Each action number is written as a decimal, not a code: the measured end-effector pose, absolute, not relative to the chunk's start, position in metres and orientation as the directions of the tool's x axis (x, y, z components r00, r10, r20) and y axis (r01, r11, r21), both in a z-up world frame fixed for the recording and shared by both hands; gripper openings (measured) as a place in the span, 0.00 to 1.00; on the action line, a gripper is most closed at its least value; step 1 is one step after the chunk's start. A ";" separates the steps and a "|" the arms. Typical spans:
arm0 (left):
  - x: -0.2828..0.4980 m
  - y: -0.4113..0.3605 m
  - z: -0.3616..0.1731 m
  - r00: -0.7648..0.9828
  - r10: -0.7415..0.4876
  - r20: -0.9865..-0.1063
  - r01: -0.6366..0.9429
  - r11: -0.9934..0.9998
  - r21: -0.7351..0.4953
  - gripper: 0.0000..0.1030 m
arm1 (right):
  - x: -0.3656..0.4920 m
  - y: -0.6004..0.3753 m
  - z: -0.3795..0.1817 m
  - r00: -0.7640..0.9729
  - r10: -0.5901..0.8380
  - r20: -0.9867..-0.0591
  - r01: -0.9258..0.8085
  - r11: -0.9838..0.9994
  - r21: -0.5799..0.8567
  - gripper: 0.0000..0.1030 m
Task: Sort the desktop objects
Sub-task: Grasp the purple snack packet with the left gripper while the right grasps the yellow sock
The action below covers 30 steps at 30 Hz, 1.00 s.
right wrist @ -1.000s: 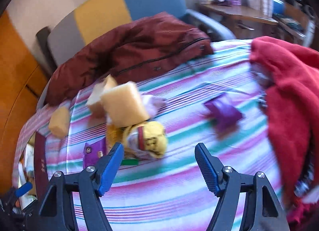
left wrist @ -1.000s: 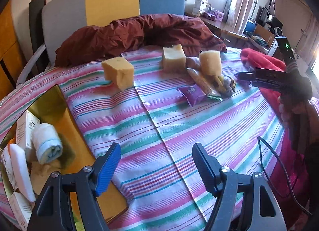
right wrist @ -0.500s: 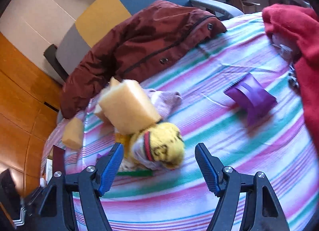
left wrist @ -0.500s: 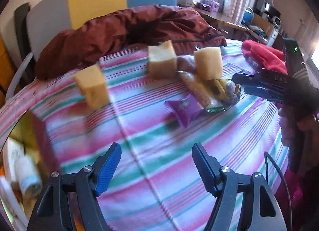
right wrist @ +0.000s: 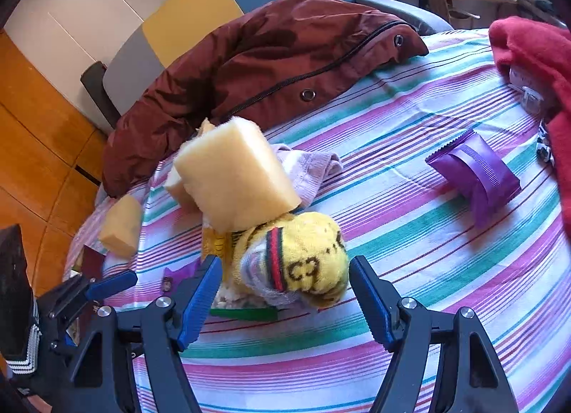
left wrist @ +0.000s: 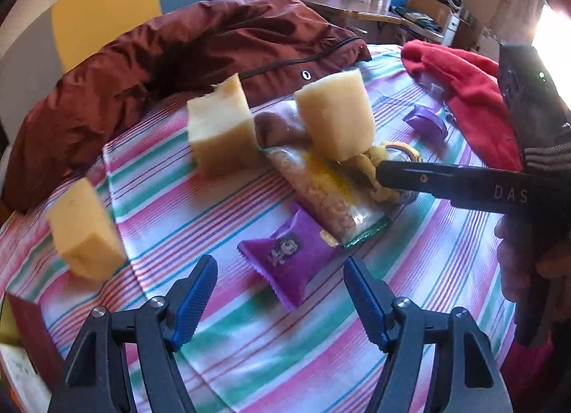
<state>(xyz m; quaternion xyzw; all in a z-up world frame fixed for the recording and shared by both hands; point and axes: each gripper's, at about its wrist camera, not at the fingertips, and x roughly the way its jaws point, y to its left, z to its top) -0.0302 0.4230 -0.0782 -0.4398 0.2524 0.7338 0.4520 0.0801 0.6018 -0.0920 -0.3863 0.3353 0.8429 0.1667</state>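
Left wrist view: left gripper [left wrist: 280, 300] hangs above the striped cloth [left wrist: 249, 348] with its jaws spread and nothing between them. A purple packet [left wrist: 289, 256] lies just ahead of the tips, probably the next item to collect. Behind it a clear snack bag [left wrist: 328, 195] lies flat, its far end under a sponge [left wrist: 335, 115] that leans on the pile. A second sponge [left wrist: 221, 134] stands just left of the bag; a third [left wrist: 84, 234] sits well apart at the left.

Right wrist view: right gripper [right wrist: 285, 300] also has its jaws released, straddling a yellow sock roll [right wrist: 303, 259] without pressing on it. This placement suggests a grasp is being lined up. Another purple packet [right wrist: 474, 174] lies well to the right, near a red garment [right wrist: 535, 52]. A brown jacket [right wrist: 267, 67] is heaped at the far edge.

Legible writing:
- "DAS" on the body of the right gripper, seen in the left wrist view.
- Dark letters on the sock, partly folded under; they cannot be read with certainty.
- A cartoon figure on the near packet; its text is too small to tell.
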 end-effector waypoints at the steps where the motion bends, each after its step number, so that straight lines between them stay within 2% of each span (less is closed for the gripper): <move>1: -0.030 0.424 -0.079 -0.192 0.450 -0.872 -0.895 -0.444 -0.032 0.72 | 0.080 0.603 -0.094 -0.645 0.015 -0.764 -0.539 -0.717 0.441 0.72; 6: -0.033 0.430 -0.085 -0.130 0.454 -0.882 -0.933 -0.358 -0.047 0.72 | 0.074 0.602 -0.098 -0.631 0.024 -0.775 -0.537 -0.735 0.414 0.69; 8: -0.035 0.430 -0.085 -0.134 0.458 -0.879 -0.940 -0.338 -0.033 0.72 | 0.072 0.601 -0.100 -0.624 0.030 -0.781 -0.536 -0.744 0.400 0.61; 13: -0.047 0.435 -0.092 -0.083 0.460 -0.884 -0.952 -0.299 -0.066 0.72 | 0.069 0.599 -0.097 -0.607 0.046 -0.794 -0.527 -0.771 0.358 0.52; 21: -0.033 0.452 -0.100 -0.148 0.433 -0.889 -0.982 -0.168 0.081 0.72 | 0.066 0.599 -0.093 -0.573 0.034 -0.819 -0.520 -0.788 0.331 0.49; 23: -0.031 0.456 -0.106 -0.153 0.416 -0.896 -0.984 -0.147 0.100 0.67 | 0.064 0.596 -0.093 -0.567 0.036 -0.823 -0.516 -0.794 0.321 0.49; 25: -0.034 0.456 -0.105 -0.126 0.421 -0.898 -0.985 -0.158 0.064 0.64 | 0.064 0.595 -0.094 -0.563 0.036 -0.826 -0.513 -0.798 0.315 0.49; 27: -0.040 0.454 -0.105 -0.096 0.419 -0.903 -0.981 -0.193 0.014 0.57 | 0.063 0.593 -0.094 -0.559 0.038 -0.828 -0.511 -0.803 0.307 0.49; 29: -0.041 0.450 -0.103 -0.105 0.416 -0.903 -0.973 -0.229 0.007 0.44 | 0.061 0.592 -0.095 -0.552 0.042 -0.833 -0.510 -0.807 0.297 0.49; 30: -0.042 0.448 -0.103 -0.105 0.414 -0.904 -0.969 -0.246 0.000 0.43 | 0.060 0.590 -0.095 -0.547 0.044 -0.836 -0.507 -0.812 0.289 0.49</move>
